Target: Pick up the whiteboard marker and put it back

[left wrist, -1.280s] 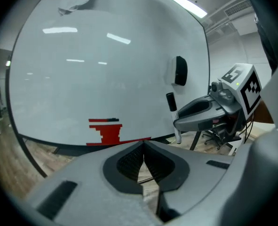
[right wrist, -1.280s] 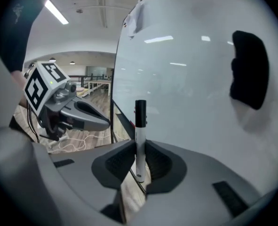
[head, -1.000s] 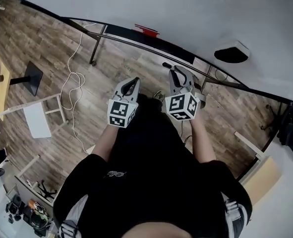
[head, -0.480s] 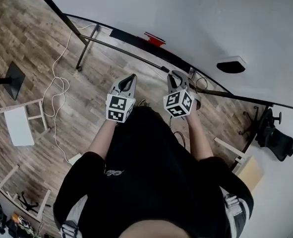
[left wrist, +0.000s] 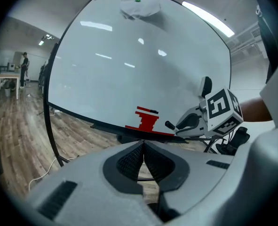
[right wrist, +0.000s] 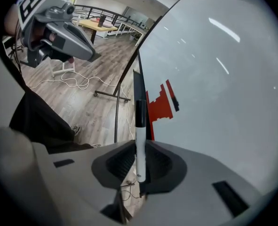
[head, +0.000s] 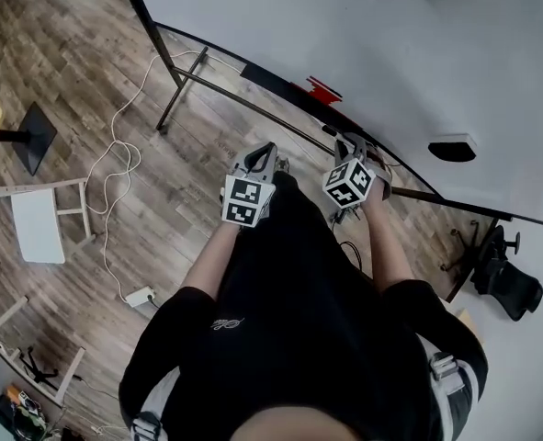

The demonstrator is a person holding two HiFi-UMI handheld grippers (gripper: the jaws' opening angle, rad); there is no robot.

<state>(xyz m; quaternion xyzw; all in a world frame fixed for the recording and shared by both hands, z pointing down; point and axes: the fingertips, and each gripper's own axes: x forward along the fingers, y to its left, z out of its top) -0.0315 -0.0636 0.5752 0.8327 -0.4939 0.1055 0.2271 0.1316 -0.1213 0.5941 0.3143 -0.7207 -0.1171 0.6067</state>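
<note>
The whiteboard marker (right wrist: 139,138), white with a black cap, stands upright between the pads of my right gripper (right wrist: 139,149), which is shut on it. Its cap points at the ledge of the whiteboard (right wrist: 214,79), next to a red block shape (right wrist: 161,106). In the head view my right gripper (head: 348,145) is close to the board's lower edge (head: 271,81). My left gripper (left wrist: 143,146) is shut with nothing between its pads, and hangs level beside the right one (left wrist: 195,121). In the head view the left gripper (head: 264,154) is over the wooden floor.
The board's metal stand leg (head: 174,99) meets the floor at left. A white cable (head: 115,154) runs to a power strip (head: 141,295). A white frame stool (head: 37,223) stands at left, an office chair (head: 510,283) at right. A black round piece (head: 453,148) sits on the board.
Both grippers have moved rightward in the head view and closer to the board's lower edge. The right gripper has rolled and tipped downward with the marker in it.
</note>
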